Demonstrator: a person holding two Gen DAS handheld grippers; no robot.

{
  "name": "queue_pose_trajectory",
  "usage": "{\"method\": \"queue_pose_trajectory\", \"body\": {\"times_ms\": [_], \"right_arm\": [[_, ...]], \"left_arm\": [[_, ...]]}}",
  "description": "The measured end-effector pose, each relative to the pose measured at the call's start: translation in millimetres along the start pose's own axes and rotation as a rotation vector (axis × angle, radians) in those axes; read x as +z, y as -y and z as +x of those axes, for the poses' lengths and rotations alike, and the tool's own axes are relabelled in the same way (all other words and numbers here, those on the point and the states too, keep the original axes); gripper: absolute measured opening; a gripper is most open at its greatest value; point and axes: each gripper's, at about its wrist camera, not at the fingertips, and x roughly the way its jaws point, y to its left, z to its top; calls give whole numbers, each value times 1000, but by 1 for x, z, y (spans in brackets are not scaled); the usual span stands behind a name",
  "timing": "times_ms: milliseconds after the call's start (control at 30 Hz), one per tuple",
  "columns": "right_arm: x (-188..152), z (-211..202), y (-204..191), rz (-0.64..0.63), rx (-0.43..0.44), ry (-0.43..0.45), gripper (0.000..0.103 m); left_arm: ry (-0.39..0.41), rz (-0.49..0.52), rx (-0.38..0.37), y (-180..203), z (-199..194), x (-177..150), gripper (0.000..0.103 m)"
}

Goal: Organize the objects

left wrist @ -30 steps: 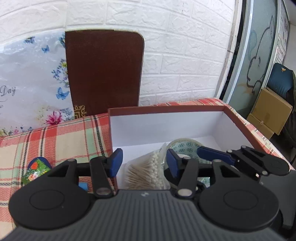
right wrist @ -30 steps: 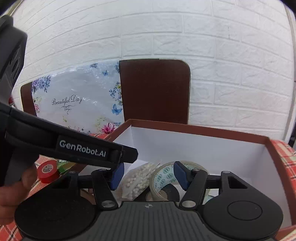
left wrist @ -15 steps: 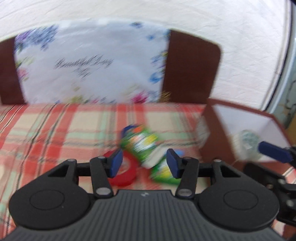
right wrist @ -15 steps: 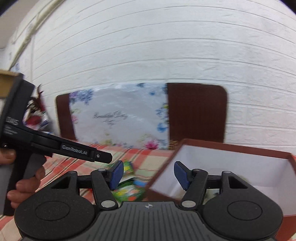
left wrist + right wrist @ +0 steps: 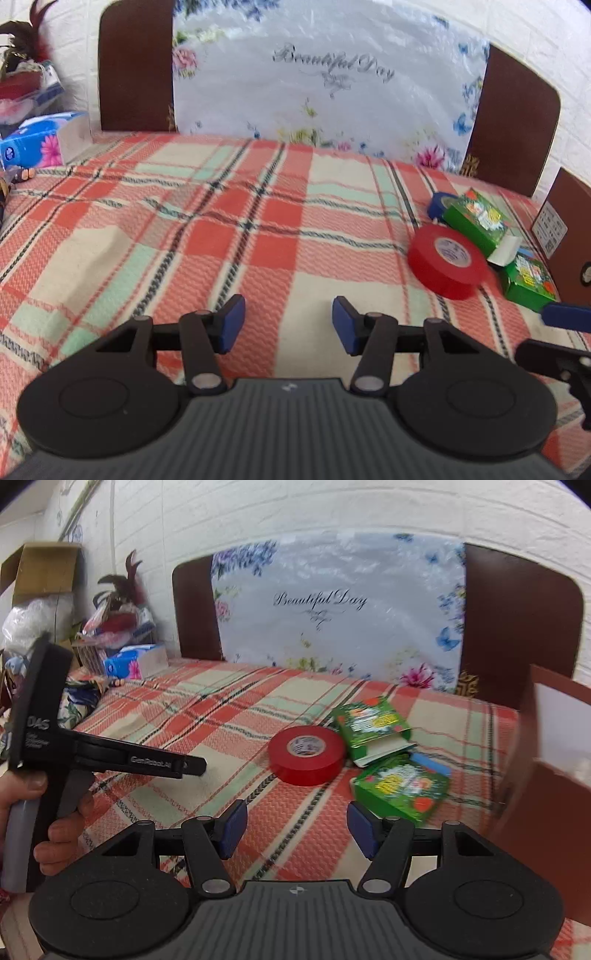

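A red tape roll (image 5: 446,261) (image 5: 306,755) lies flat on the plaid tablecloth. Two green boxes lie beside it, one behind (image 5: 476,221) (image 5: 371,723) and one nearer (image 5: 530,282) (image 5: 402,788). A blue tape roll (image 5: 437,205) peeks out behind the far green box. The brown box (image 5: 569,225) (image 5: 554,775) with a white inside stands at the right. My left gripper (image 5: 288,325) is open and empty, above bare cloth left of the red roll. My right gripper (image 5: 293,825) is open and empty, just in front of the red roll and the nearer green box.
A floral "Beautiful Day" board (image 5: 336,605) leans on brown chair backs (image 5: 135,66) behind the table. A tissue pack (image 5: 33,142) (image 5: 136,662) and clutter sit at the far left. The left gripper's body (image 5: 110,760) shows in the right wrist view.
Both grippers have swung left, away from the brown box with cotton swabs and clear tape, and now face the table with the red roll and green boxes. Both stay open and empty.
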Motion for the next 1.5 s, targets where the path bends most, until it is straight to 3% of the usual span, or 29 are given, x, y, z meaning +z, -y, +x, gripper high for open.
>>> {"method": "queue_pose_trajectory", "body": {"times_ms": [167,333,500,667,933,1067,1200,1333,1400,1500], "right_arm": [[2,46,-3,-27,-26,-63,60],[21,80,-4,-45,-103,-30,73],[36,106,5,-8,-117,-47,72],[25,91,-3,-45,-115,-46,72],[-19,21,4,-65,-81,-68,72],[-37,-15,23,-13,-136,-91,71],[-58,-49,42,46,-192,-80,72],[-74,-77,46,42,-209,-42,81],[-79,-83,45,30,-221,-34,81],[-87,-86,47,31,-225,-34,79]], "left_arm": [[46,-131,-85,-18,0,1,55],[59,-142,-111,-17,1,0,59],[63,-158,-131,-22,2,-1,61],[62,-143,-124,-19,2,-1,61],[16,-35,-72,4,-3,2,63],[-45,-46,-239,36,-19,1,62],[-103,23,-394,87,-31,5,62],[-179,96,-518,130,-36,5,60],[-222,149,-546,147,-38,2,59],[-289,224,-528,166,-34,-4,58]]}}
